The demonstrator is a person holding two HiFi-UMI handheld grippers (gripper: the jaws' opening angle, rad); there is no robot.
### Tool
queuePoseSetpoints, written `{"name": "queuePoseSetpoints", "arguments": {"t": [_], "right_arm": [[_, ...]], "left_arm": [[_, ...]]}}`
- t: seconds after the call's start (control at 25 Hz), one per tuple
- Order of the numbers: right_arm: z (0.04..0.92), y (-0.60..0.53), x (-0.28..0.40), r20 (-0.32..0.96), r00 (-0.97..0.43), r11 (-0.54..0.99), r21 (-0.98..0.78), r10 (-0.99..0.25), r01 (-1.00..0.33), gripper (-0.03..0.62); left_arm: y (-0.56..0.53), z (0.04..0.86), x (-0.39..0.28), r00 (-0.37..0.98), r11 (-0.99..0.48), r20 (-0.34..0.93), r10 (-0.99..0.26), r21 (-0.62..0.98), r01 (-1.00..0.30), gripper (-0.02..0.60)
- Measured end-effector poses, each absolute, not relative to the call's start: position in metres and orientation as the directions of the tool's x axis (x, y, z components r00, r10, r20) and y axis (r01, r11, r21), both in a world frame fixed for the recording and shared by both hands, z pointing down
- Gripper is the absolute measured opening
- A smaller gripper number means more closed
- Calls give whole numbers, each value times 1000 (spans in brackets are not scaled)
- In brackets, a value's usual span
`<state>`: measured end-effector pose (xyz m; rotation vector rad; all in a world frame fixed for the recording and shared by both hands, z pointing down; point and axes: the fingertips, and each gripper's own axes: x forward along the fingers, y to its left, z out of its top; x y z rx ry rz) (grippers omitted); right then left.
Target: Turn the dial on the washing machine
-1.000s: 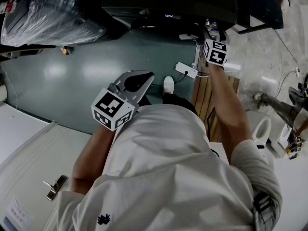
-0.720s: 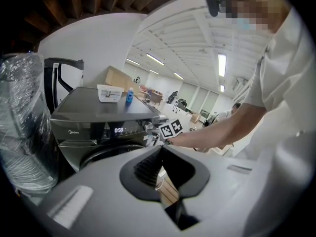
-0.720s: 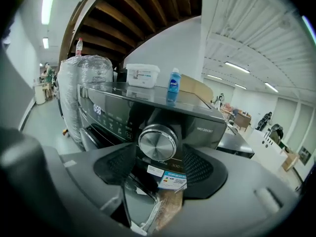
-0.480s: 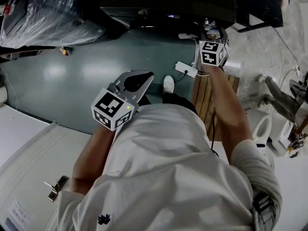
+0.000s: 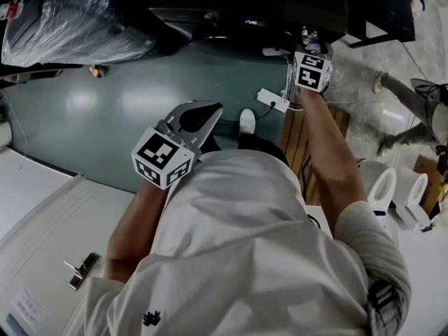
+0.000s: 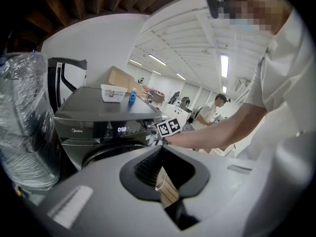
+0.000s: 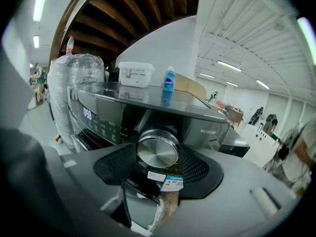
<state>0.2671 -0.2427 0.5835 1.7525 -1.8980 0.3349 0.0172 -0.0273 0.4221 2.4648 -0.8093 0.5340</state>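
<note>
At the washer's front panel, the right gripper pinches the steel dial at the panel's right end. The grip looks made and the turn unconfirmed, with the display reading 0:58. The left gripper hangs over the floor — jaws pressed together, empty.

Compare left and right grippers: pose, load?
The left gripper hangs near the person's torso, shut on nothing; the right gripper reaches the washing machine, shut on its dial. The left gripper views the machine from afar; the right gripper is right at it. Both carry marker cubes.
</note>
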Motion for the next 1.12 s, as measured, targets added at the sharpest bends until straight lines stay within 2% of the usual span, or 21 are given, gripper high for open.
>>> {"name": "queuePoseSetpoints", "arguments": {"t": [0.2,0.48,0.6,0.92,1.12], "right_arm": [[583,-242,272,524,-39,61,25,-851,-998,267],[583,-241,273,511,-79,60,-55,-856,-997,267],[581,-239,272,511,-81,93,-3,-856,-996,268],[584,-233,266,516,-55,225,272,-855,-936,268],[594,-238,261,523,-35,245,336,-852,-909,269]], "left_arm": [[-26,421,16,750,-706,496,-438,326,-629,55],[-27,422,18,750,-711,498,-435,321,-626,55],[-28,422,18,751,-711,498,-434,323,-625,55],[-28,422,20,757,-715,493,-428,328,-618,55],[-26,421,20,761,-714,490,-424,337,-614,55]]}}
